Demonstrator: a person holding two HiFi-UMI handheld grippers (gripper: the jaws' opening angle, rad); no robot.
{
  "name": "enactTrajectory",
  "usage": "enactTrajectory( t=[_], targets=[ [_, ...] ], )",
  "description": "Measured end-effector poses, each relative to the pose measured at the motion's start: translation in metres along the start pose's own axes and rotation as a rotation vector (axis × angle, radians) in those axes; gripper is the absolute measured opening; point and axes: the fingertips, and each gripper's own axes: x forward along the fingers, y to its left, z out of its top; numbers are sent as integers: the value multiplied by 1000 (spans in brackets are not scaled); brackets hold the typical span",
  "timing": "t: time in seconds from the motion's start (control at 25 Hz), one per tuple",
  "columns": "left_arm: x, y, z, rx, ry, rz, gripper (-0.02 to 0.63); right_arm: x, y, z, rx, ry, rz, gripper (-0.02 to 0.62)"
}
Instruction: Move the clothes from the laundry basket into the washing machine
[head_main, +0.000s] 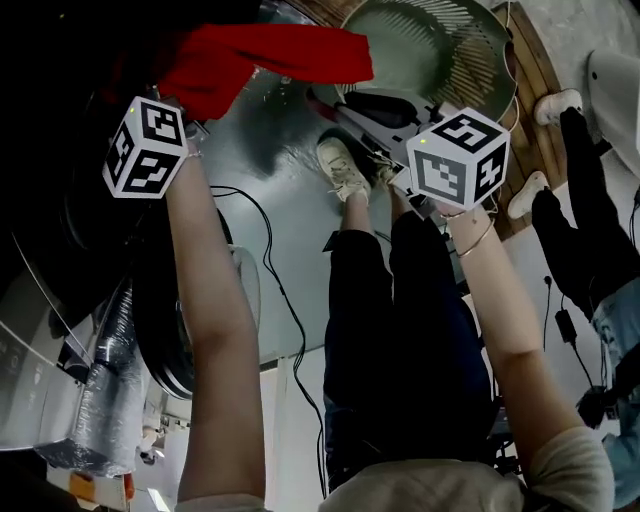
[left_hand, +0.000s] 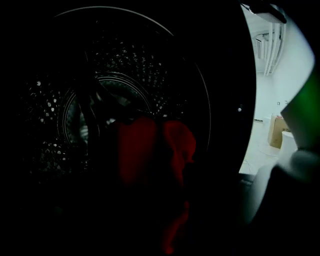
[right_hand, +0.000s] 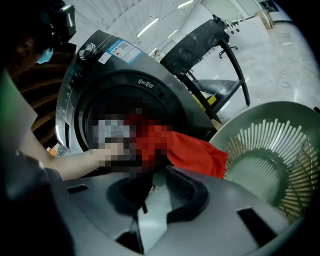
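One red garment is all that shows left: your left gripper clenches it, half inside the washing machine's drum, tail draped outside. The laundry basket looks bare. On your right gripper the jaws stand apart, a dark strap between them.

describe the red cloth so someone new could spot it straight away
Start at the dark front-loading washing machine. Spilling out of its round door opening is the red cloth. It is the only bright red thing here, beside the pale green laundry basket.
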Motion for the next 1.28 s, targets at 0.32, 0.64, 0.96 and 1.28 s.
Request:
enactTrajectory(
  t=[0.32, 0.64, 0.96, 1.28],
  targets=[
    [31, -1, -18, -178, 80, -70, 412, 2, -5, -12, 18, 1, 6, 80],
    [-37, -56, -33, -214, 102, -138, 433, -7, 1, -14, 33, -19, 9, 80],
    [-16, -143, -113, 18, 320, -241, 442, -11, -9, -17, 50, -39, -19, 80],
    [-2, -101, -101, 128, 283, -117, 135, -23, -23, -8, 67, -89, -50, 80]
  ],
)
